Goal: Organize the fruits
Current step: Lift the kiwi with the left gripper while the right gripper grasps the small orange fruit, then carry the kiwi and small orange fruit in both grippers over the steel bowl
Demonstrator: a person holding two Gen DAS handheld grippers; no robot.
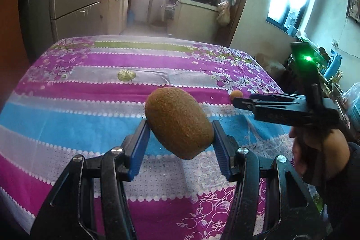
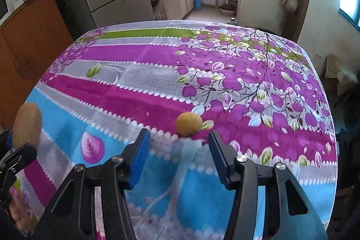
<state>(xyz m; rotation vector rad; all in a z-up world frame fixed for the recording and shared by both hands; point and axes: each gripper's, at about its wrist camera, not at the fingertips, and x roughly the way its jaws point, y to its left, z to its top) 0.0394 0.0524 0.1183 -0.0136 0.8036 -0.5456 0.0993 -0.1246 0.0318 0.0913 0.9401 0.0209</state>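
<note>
kiwi, brown fuzzy oval (image 1: 178, 123) clamped in my left gripper (image 1: 180, 134), held above the striped floral bench (image 1: 67, 116) | right gripper (image 2: 178, 147) spread, empty, just short of small round tan fruit (image 2: 188, 123) | advice: straddle it squarely, squeeze gently

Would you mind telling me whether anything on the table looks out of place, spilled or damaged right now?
Nothing looks spilled or damaged. The kiwi sits tilted between the pads of the left tongs, off the tablecloth. A small round yellow-brown fruit lies alone on the cloth just ahead of the open right tongs.
</note>
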